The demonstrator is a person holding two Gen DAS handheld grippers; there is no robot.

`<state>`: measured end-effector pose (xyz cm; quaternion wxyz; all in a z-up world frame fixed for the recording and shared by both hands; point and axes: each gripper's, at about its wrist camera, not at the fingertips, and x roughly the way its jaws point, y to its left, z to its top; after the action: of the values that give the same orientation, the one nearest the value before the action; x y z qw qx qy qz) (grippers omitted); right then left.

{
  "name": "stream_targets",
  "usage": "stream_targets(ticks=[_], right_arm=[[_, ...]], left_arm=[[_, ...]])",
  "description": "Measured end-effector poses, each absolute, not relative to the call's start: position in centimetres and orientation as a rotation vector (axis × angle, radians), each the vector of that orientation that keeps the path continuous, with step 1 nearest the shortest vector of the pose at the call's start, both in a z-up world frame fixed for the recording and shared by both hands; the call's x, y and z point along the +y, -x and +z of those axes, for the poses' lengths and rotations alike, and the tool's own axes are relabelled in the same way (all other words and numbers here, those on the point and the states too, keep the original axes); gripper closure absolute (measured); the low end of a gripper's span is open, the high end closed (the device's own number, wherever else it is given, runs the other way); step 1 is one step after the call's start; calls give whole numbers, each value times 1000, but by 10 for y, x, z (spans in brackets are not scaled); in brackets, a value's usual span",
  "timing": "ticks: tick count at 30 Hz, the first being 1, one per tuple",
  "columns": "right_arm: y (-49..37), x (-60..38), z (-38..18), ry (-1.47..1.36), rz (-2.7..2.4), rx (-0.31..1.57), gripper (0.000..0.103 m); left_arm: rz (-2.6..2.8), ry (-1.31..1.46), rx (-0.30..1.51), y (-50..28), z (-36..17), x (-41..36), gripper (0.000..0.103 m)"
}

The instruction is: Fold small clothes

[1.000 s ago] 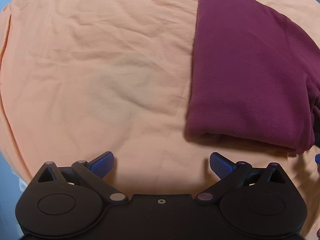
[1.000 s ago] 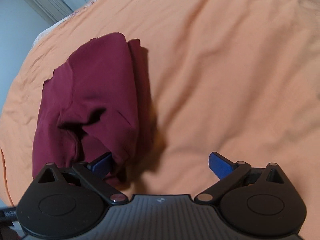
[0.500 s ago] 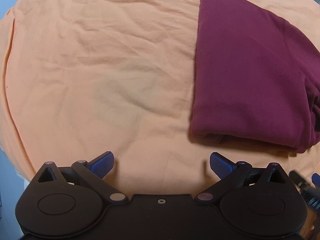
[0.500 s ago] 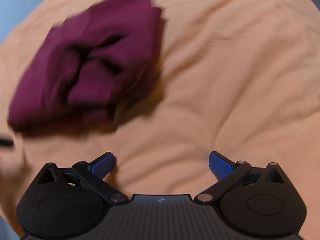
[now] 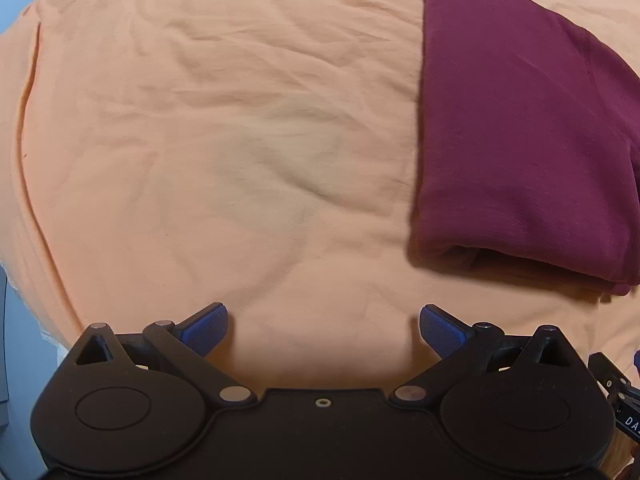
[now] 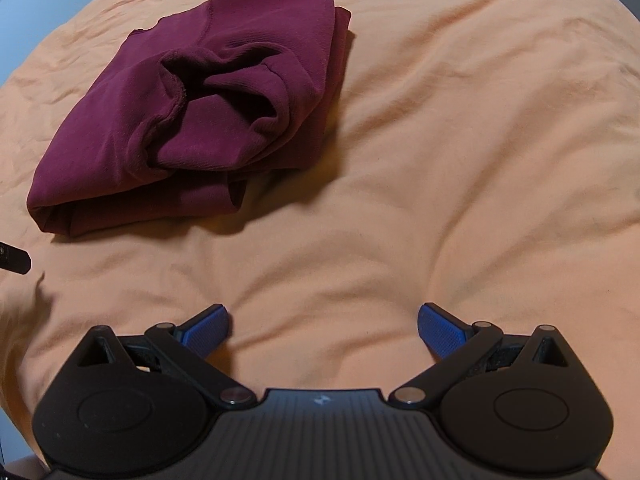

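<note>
right gripper (image 6: 323, 326) withdrew; garment (image 6: 192, 108) folded.

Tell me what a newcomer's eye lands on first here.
The folded maroon garment stands out, lying upper left in the right wrist view on the wrinkled orange sheet that fills both views. Next come the left gripper and right gripper, both open and empty, apart from the cloth.
</note>
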<state>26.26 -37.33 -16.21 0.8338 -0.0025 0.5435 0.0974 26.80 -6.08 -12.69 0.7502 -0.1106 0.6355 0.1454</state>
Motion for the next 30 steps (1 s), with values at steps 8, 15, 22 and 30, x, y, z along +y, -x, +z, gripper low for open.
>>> stream_targets(ticks=[8,15,22,30], right_arm=[[-264,-380,-162,9,218,1164,0],[-269,-382,-158,-15,238,1186,0],[-274,-400,-145,-118,269,1225,0],[-292,-413,-127,-216,244,1154,0]], left_arm=[[356,262,1385,-264,-123,-47,1],[363,251,1381,-270,-123,-44,1],[330,222,1328,-282,-107,-47,1],[277,210,1279,-310,-97,-52,1]])
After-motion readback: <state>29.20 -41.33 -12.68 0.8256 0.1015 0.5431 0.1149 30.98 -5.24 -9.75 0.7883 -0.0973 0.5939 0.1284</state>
